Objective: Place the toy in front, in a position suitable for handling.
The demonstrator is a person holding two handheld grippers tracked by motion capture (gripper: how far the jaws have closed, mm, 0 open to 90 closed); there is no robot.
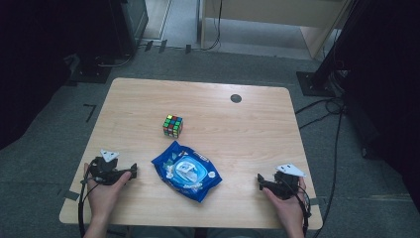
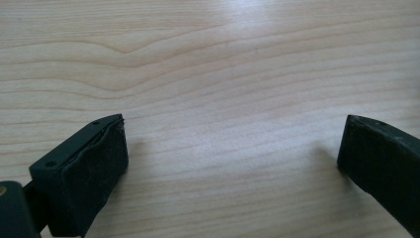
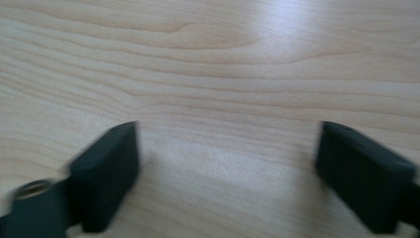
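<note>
Both grippers wide, empty, resting low on desk [image 1: 237, 124]: left gripper [image 1: 130, 172], right gripper [image 1: 261, 181]. Pack [image 1: 186, 171] lies flat between them, cube [image 1: 173, 125] just behind. Approach pack low from both sides; pinch edge seams, not slippery middle.

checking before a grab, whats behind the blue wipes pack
Behind the blue wipes pack stands a Rubik's cube, apart from it, on the wooden table. Anything under the pack is covered.

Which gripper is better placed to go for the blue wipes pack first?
Left, probably. The left gripper rests open on the wooden table right beside the blue plastic wipes pack, jaws pointing at it. The right gripper, also open, sits farther from it.
</note>
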